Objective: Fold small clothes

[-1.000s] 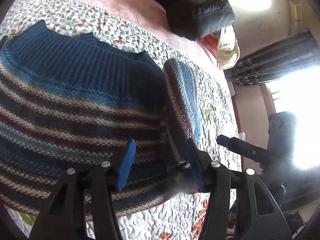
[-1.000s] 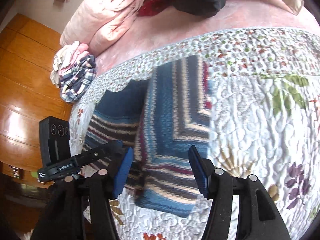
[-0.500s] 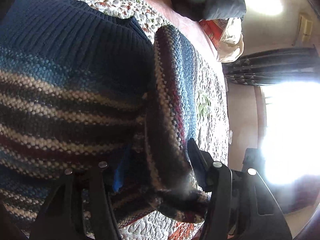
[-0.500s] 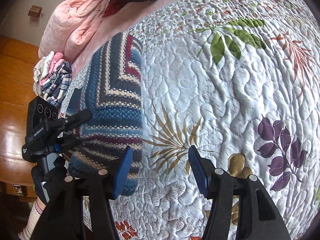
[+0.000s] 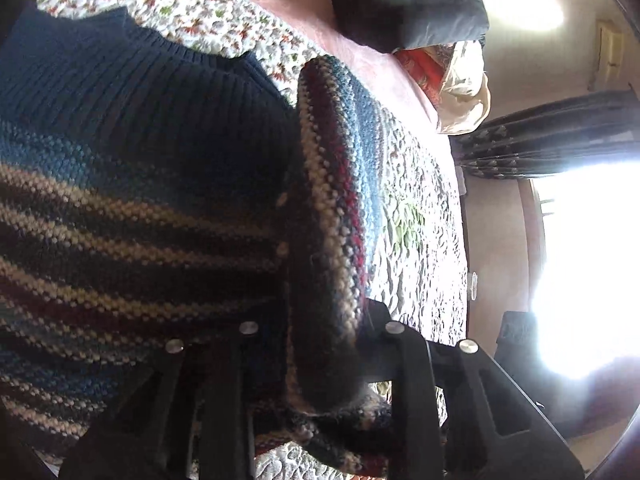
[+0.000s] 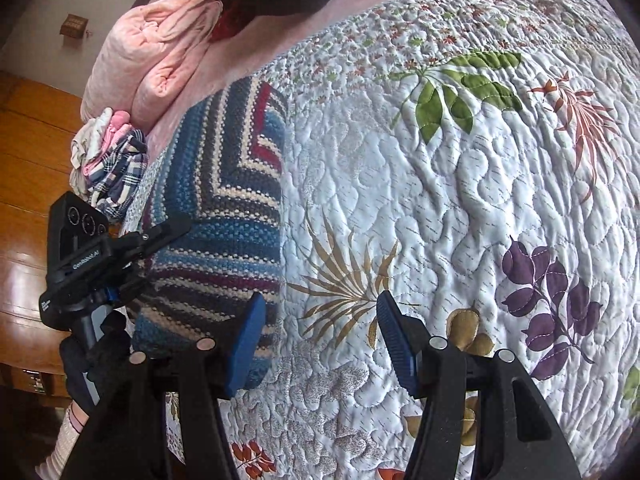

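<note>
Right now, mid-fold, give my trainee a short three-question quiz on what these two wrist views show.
1. True or false: the right hand-held gripper is clamped on the striped sweater.
2. Multiple choice: what lies directly under the right one's open fingers? A) pink blanket B) floral quilt C) wooden floor
3. Fill in: the left hand-held gripper has a folded edge of the ______ between its fingers.

Key
1. False: its jaws stand apart with only quilt between them; the sweater lies beside its left finger.
2. B
3. striped sweater; whether the jaws are fully shut on it cannot be told, since the knit hides the pads.
</note>
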### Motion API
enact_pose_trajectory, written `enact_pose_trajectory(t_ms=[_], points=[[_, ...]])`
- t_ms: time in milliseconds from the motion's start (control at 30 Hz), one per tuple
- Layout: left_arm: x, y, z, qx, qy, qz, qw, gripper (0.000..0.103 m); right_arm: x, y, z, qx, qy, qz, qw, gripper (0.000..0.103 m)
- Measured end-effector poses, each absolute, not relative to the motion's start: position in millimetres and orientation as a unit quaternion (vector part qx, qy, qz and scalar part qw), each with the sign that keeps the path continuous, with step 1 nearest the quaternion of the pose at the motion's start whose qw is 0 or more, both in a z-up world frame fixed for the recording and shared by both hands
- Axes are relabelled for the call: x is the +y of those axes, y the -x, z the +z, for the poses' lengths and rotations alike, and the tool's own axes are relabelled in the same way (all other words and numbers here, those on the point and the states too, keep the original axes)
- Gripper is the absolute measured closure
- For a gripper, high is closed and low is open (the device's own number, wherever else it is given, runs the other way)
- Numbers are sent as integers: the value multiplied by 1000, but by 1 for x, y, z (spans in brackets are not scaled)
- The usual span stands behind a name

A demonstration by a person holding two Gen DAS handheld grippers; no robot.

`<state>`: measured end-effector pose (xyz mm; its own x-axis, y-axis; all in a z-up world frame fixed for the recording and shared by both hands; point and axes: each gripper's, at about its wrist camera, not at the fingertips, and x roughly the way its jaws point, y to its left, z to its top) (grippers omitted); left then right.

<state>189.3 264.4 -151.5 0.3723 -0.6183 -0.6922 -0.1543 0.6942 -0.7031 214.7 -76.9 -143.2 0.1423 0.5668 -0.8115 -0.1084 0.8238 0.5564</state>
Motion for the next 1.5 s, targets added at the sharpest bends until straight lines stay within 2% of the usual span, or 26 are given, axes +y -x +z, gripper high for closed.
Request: enact_pose_trajectory(t_ms=[267, 700, 1267, 1500], points=[[307, -173, -108, 497, 359, -171, 771, 80, -58, -212, -138, 611, -183, 243, 731, 44], [409, -141, -86, 489, 346, -110, 793, 80, 24, -211, -131, 612, -163, 303, 712, 44], [541, -104, -79, 494, 340, -40, 799, 80, 118, -199, -122, 614, -145, 365, 684, 40], [572, -96, -100, 513, 338, -22, 789, 80, 152, -192, -123, 623, -130, 380, 672, 40]])
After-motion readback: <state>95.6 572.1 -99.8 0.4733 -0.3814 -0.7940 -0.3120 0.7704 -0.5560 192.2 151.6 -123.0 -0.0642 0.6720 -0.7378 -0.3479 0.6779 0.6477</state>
